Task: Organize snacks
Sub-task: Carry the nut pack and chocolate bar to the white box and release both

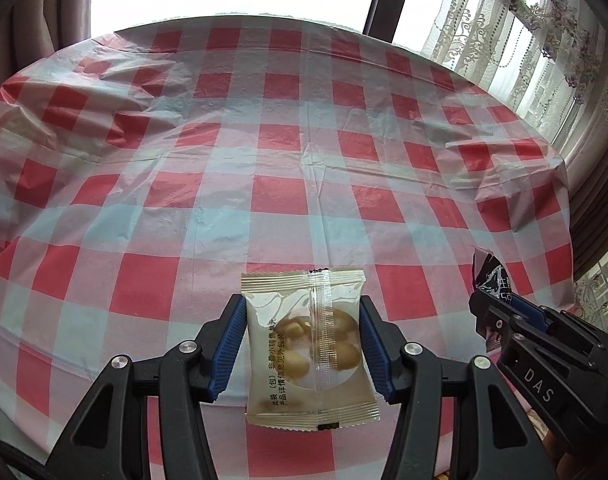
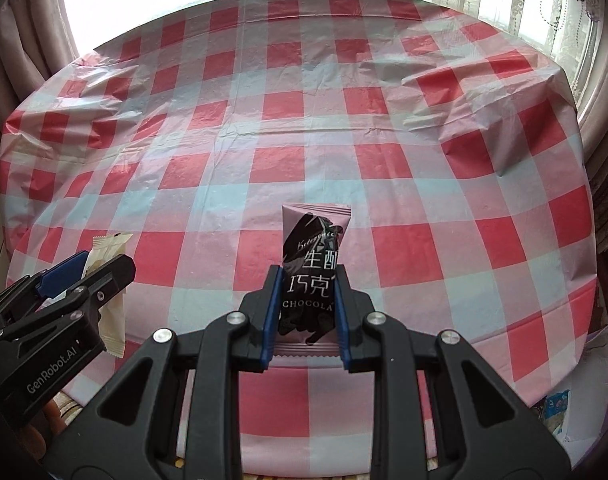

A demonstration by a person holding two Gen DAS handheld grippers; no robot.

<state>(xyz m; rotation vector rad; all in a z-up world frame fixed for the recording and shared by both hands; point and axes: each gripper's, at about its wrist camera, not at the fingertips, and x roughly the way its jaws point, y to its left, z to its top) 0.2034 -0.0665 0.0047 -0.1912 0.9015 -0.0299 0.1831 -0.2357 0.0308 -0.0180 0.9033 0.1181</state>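
Note:
My left gripper (image 1: 302, 340) is shut on a beige snack packet (image 1: 307, 344) with nuts pictured on it, held flat above the near edge of the table. In the right wrist view that same gripper (image 2: 104, 276) shows at the lower left with the beige packet (image 2: 112, 320) hanging in it. My right gripper (image 2: 305, 312) is shut on a pink and black chocolate packet (image 2: 313, 256), which stands upright between the blue pads. From the left wrist view the right gripper (image 1: 488, 312) appears at the right with the chocolate packet (image 1: 489, 276) sticking up.
A round table under a red and white checked plastic cloth (image 1: 264, 152) fills both views. Its wrinkled cloth (image 2: 288, 128) hangs over the edges. Windows and lace curtains (image 1: 523, 40) stand behind. A small blue item (image 2: 555, 408) lies below the table at the lower right.

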